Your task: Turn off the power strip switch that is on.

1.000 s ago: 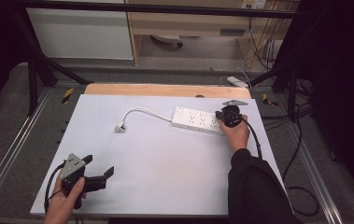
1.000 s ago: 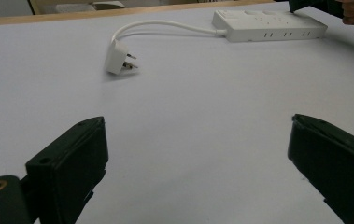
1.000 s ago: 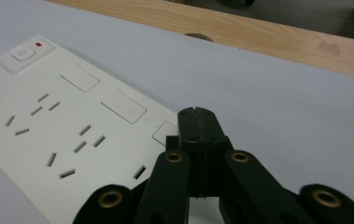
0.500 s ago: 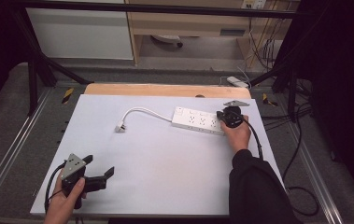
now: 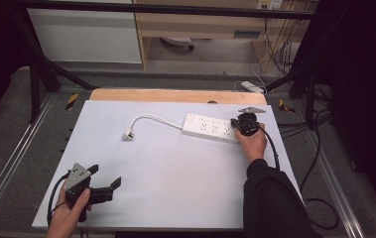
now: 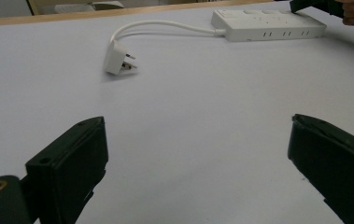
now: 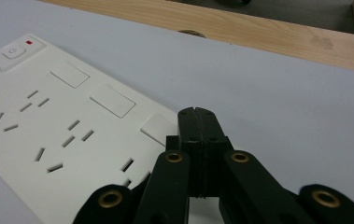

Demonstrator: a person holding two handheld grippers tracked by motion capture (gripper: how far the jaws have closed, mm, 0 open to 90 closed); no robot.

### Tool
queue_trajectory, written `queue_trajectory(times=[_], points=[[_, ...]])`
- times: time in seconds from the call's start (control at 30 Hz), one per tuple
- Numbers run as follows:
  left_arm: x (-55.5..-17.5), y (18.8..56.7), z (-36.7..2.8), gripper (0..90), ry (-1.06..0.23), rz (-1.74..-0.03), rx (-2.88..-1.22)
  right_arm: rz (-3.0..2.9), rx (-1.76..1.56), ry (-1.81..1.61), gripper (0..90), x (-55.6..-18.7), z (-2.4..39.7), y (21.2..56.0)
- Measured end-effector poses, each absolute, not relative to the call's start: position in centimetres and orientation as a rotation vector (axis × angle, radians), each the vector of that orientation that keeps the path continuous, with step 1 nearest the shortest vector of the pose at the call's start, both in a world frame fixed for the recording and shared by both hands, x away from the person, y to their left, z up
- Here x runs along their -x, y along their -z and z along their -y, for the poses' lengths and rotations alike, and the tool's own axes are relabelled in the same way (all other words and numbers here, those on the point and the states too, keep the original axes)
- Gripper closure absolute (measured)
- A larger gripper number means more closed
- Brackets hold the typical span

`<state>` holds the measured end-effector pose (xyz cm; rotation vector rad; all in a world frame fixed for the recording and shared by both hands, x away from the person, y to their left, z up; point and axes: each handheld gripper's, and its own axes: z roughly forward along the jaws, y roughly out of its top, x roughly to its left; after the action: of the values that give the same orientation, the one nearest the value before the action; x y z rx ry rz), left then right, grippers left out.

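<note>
Right gripper (image 7: 197,114), jaws pressed together with nothing between them, sits over the near end of the white power strip (image 5: 210,128) at the table's (image 5: 175,168) far right. Its own view shows a red-marked switch (image 7: 13,50). Left gripper (image 5: 107,185) gapes wide and empty; its view shows the plug (image 6: 117,60) lying apart.

The right gripper (image 7: 197,122) hides the power strip's (image 7: 58,126) near end.

No brand, label or number can be read; the only sign is a power symbol on the square white switch (image 7: 15,50) of the white plastic power strip (image 7: 48,135), beside a small red mark, up-left of the right claw (image 7: 198,114)
</note>
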<state>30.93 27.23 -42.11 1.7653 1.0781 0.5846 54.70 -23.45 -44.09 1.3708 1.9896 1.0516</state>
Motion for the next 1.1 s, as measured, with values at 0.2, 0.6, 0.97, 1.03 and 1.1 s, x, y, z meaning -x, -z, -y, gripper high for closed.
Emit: queue_trajectory(times=[0.2,0.6,0.97,1.03,1.1], points=[[-30.91,42.07,-27.27,5.2,-0.585,-1.077,-1.765,-1.993,-1.363,-1.056,90.0,-54.69,23.15,44.03],[-30.90,42.05,-27.30,5.2,-0.586,-1.077,-1.766,-1.985,-1.364,-1.065,90.0,-54.65,23.10,43.80],[-30.90,42.03,-27.33,5.2,-0.588,-1.077,-1.765,-1.975,-1.365,-1.084,90.0,-54.57,23.18,43.54],[-30.90,42.04,-27.34,5.2,-0.588,-1.077,-1.765,-1.974,-1.370,-1.092,90.0,-54.54,23.23,43.49],[-30.91,42.04,-27.33,5.2,-0.588,-1.078,-1.765,-1.974,-1.370,-1.093,90.0,-54.49,23.24,43.42]])
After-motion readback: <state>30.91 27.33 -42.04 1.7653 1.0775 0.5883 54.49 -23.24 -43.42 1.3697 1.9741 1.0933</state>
